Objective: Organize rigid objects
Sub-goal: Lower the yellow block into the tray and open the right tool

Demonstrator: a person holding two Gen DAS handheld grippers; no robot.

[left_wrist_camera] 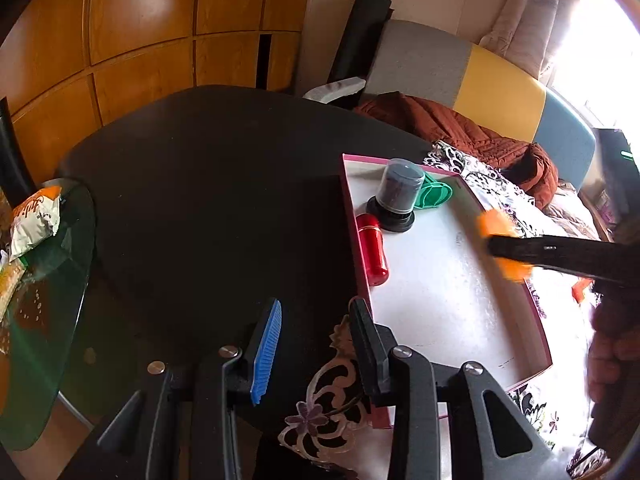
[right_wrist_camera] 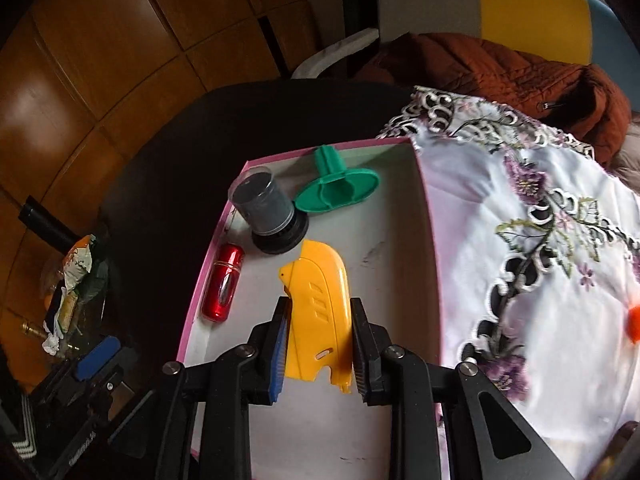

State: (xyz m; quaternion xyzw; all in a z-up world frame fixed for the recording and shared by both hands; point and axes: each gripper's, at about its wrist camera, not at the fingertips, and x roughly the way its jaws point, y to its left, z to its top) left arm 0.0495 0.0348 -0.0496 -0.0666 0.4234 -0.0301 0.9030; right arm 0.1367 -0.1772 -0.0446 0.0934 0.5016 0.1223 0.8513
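A curved yellow plastic casing (right_wrist_camera: 318, 312) is clamped between the pads of the right gripper (right_wrist_camera: 318, 344) and is held above the white floor of a shallow pink-rimmed cardboard box (right_wrist_camera: 424, 196). Inside the box, a shiny red metal cylinder (right_wrist_camera: 222, 286) is seen lying along the left wall, a clear-domed black canister (right_wrist_camera: 269, 210) is stood upright near the far corner, and a green plastic funnel-shaped piece (right_wrist_camera: 338, 188) is laid just beside it. The left gripper (left_wrist_camera: 316, 344) is held with its jaws parted and nothing between them, at the box's near left rim, over a dark round table (left_wrist_camera: 208, 184). An embroidered white floral cloth (right_wrist_camera: 540, 240) is spread right of the box.
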